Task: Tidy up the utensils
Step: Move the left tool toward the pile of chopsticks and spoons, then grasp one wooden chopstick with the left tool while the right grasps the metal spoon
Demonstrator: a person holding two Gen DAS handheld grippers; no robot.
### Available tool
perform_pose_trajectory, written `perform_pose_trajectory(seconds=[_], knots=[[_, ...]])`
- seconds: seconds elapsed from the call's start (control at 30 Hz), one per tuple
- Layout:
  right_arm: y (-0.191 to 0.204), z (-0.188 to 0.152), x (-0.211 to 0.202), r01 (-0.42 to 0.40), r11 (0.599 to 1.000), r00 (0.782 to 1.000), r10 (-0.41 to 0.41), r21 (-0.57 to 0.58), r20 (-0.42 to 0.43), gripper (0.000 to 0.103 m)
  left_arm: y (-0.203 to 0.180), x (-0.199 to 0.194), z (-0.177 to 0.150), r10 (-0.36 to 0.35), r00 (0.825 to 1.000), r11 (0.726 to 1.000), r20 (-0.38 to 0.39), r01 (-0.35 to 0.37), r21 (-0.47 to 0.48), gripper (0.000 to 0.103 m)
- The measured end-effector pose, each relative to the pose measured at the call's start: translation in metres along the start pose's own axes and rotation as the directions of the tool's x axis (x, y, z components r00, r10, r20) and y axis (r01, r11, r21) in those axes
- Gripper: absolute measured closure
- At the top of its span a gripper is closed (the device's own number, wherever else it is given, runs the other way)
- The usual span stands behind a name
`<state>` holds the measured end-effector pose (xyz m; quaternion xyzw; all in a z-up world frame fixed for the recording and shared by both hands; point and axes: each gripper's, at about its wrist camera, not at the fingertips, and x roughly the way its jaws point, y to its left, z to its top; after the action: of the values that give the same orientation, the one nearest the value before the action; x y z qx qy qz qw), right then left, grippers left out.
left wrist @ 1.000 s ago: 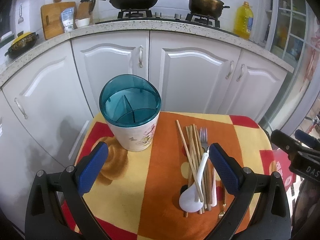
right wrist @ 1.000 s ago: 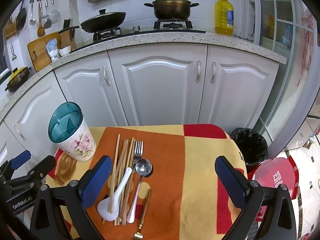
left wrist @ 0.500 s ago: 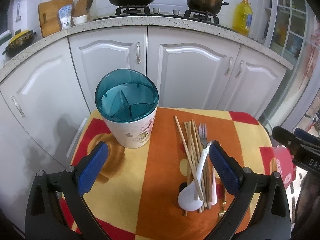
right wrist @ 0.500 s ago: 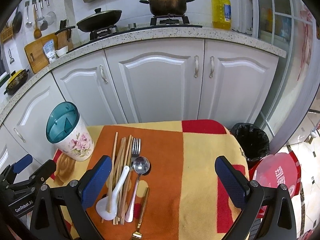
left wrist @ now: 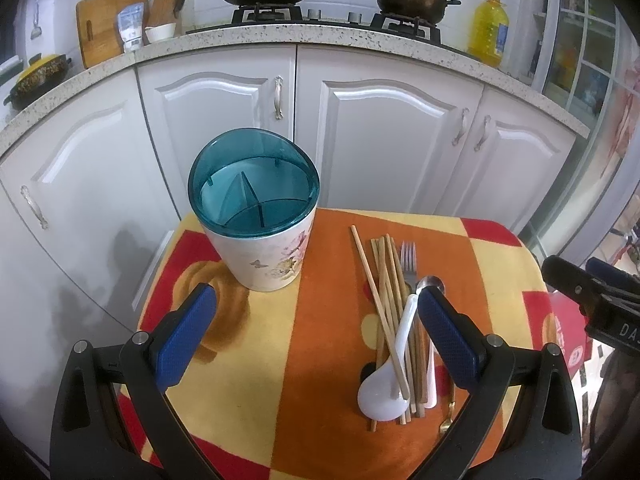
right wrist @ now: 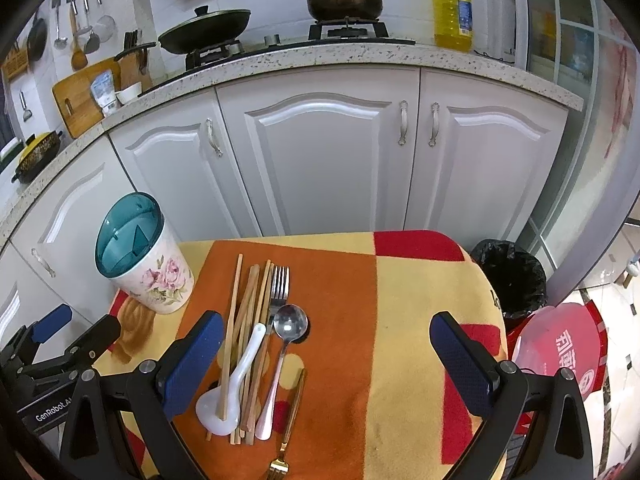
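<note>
Both views have dipped a little since a second ago, so the cabinets fill more of each picture; nothing on the cloth-covered counter [right wrist: 420, 360] has shifted. Left gripper [left wrist: 316, 316] and right gripper [right wrist: 326, 344] hover with jaws spread wide, holding nothing. Wooden chopsticks [right wrist: 256, 304], a white soup spoon [right wrist: 236, 376], a steel spoon [right wrist: 286, 340], a silver fork [right wrist: 279, 284] and a gold fork [right wrist: 286, 432] lie bunched together, near the floral, teal-rimmed utensil holder [right wrist: 150, 272], which stands upright.

Gold fork [right wrist: 280, 467] runs off bottom edge.
</note>
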<state>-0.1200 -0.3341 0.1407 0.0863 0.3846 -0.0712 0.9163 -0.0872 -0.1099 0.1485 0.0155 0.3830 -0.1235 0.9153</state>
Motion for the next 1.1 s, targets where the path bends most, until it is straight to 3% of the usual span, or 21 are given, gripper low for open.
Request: perform_pose_trajectory(seconds=[0.3,0.53,0.63,0.8,0.93,1.1], knots=[[-0.003,0.000,0.001,-0.004,1.000,1.000,0.004,0.006,-0.005,0.000,-0.002,0.003,0.000,-0.008,1.000,1.000,-0.009,0.008,0.010,0.002],[-0.010,-0.008,0.009,-0.017,1.000,1.000,0.017,0.010,-0.018,0.001,0.001,0.008,-0.006,-0.087,0.996,0.995,-0.035,0.088,0.037,0.002],[-0.013,-0.013,0.017,-0.034,0.999,0.999,0.035,0.013,-0.040,0.012,0.002,0.015,-0.010,-0.127,0.990,0.991,-0.065,0.129,0.029,0.002],[-0.014,-0.025,0.035,-0.065,0.998,0.994,0.066,0.006,-0.091,0.028,-0.001,0.042,-0.018,-0.190,0.966,0.981,-0.175,0.194,0.009,0.030],[-0.016,-0.032,0.049,-0.082,0.996,0.989,0.084,0.018,-0.126,0.041,-0.009,0.064,-0.020,-0.234,0.947,0.972,-0.222,0.233,-0.030,0.037],[-0.020,-0.034,0.058,-0.094,0.995,0.984,0.098,0.030,-0.147,0.043,-0.026,0.096,-0.018,-0.233,0.931,0.971,-0.283,0.238,-0.016,0.052]])
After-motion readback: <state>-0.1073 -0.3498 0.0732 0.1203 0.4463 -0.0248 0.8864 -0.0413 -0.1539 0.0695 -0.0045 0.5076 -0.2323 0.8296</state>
